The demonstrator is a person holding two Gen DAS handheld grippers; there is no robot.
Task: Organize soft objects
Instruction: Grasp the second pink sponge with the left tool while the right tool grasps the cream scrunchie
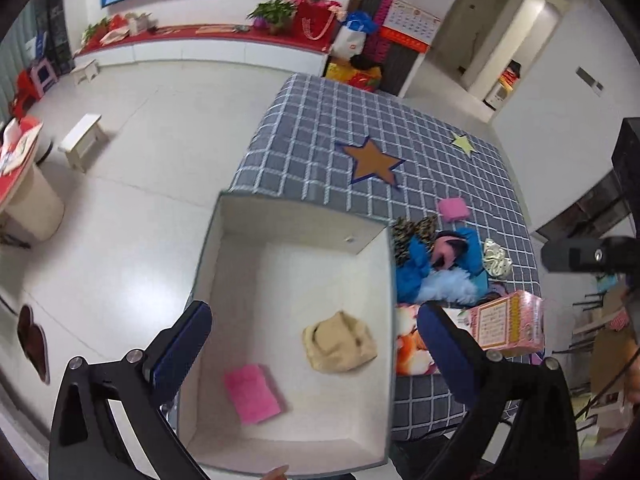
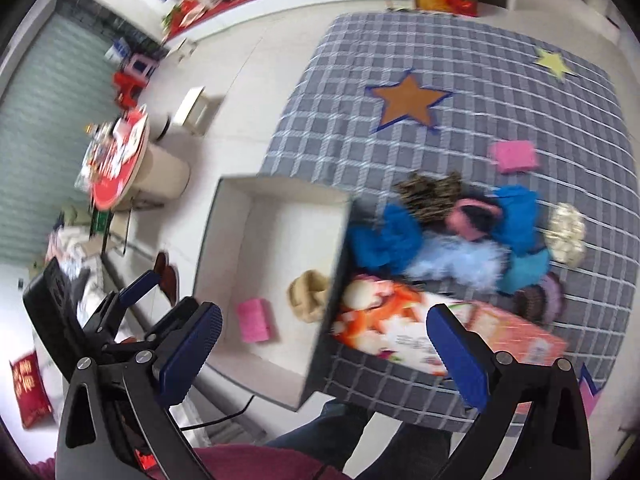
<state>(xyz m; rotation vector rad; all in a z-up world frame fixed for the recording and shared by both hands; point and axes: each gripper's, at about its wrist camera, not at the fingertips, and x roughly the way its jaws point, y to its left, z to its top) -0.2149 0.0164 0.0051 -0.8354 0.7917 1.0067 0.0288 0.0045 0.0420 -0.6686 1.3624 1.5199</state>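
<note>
Two items in white box (image 1: 372, 264) | purple scrunchie (image 2: 554, 294) right-view only

Both cams look steeply down from above. The left wrist view sits nearly over the white box (image 1: 296, 320), close in, facing across the checkered tablecloth (image 1: 320, 128) toward the TV wall. The right wrist view hangs a bit further back and to the right, tilted, over the table's near edge. Both catch the box (image 2: 272, 264), orange star (image 2: 408, 98) and the soft pile (image 2: 460, 240).
</note>
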